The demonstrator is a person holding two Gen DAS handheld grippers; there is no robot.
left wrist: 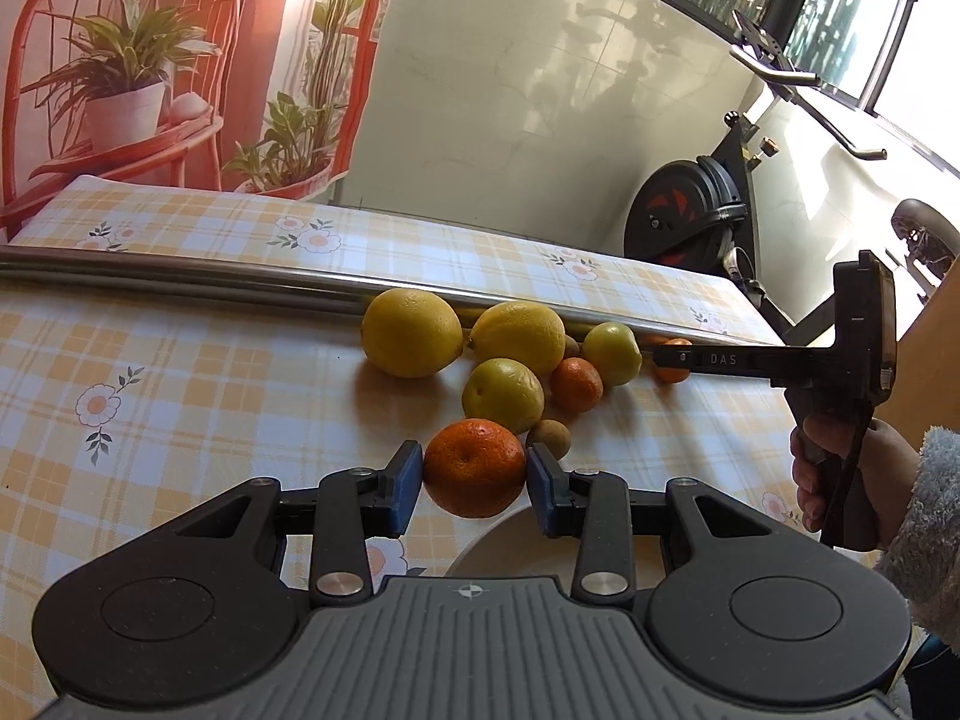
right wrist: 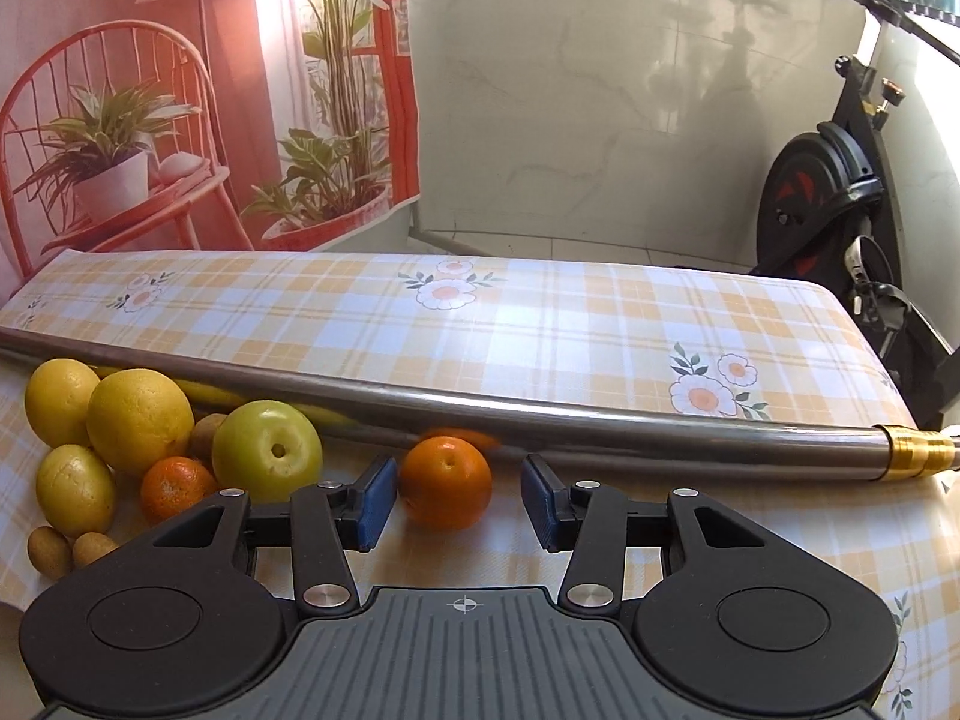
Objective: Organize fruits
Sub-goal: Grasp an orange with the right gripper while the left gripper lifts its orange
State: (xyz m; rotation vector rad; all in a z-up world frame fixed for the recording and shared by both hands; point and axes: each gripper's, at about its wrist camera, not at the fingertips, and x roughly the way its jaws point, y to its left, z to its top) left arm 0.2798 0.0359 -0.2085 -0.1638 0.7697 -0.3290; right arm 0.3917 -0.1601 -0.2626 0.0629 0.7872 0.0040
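Left wrist view: the left tongs (left wrist: 475, 483) clamp a large mandarin (left wrist: 474, 467), both blue pads against its sides, above a pale bowl (left wrist: 498, 546) at the near edge of the desk (left wrist: 180, 372). Lemons (left wrist: 411, 333) and green fruit cluster beyond, against a steel pipe (left wrist: 180, 276). Right wrist view: the right tongs (right wrist: 459, 501) stand apart around a small orange (right wrist: 445, 483), pads clear of it.
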